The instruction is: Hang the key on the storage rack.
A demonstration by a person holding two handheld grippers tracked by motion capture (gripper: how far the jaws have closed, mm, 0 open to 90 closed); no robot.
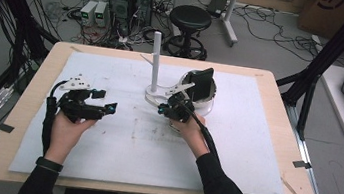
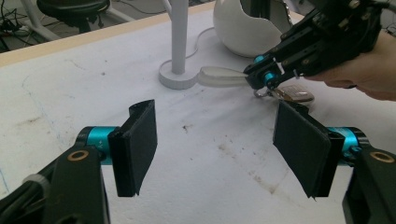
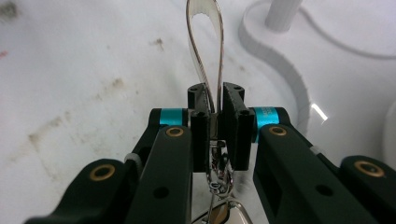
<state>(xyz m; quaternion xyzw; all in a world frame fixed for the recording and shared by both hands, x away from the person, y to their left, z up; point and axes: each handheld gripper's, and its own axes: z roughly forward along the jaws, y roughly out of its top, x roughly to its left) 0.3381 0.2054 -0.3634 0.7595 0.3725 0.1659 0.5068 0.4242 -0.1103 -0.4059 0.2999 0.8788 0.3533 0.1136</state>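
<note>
Between my right gripper (image 3: 215, 114)'s jaws sits a translucent strap loop (image 3: 205, 42), pinched flat near its lower end, so the grip is closed on it. Below the pads I see the metal clasp (image 3: 218, 170) of the keychain hanging, and a rounded fob (image 2: 293, 95) under that, lying on the table in the left gripper view. From that view the strap (image 2: 223, 77) pokes out ahead of the right gripper (image 2: 261, 77), reaching toward the round foot of the white stand (image 2: 176, 77) and stopping just short of it. From the high view, the right gripper (image 1: 164, 108) sits just in front of that white post stand (image 1: 156, 54), near the table's middle, with a white rounded holder (image 1: 208, 99) and a dark upright panel (image 1: 201, 83) right behind it. My left gripper (image 1: 109, 101) hovers well off to the left over the white mat (image 1: 119, 140), jaws spread wide with nothing between the pads (image 2: 140, 144). Beyond the wooden table (image 1: 280, 141) edge I see a black stool (image 1: 190, 21).
</note>
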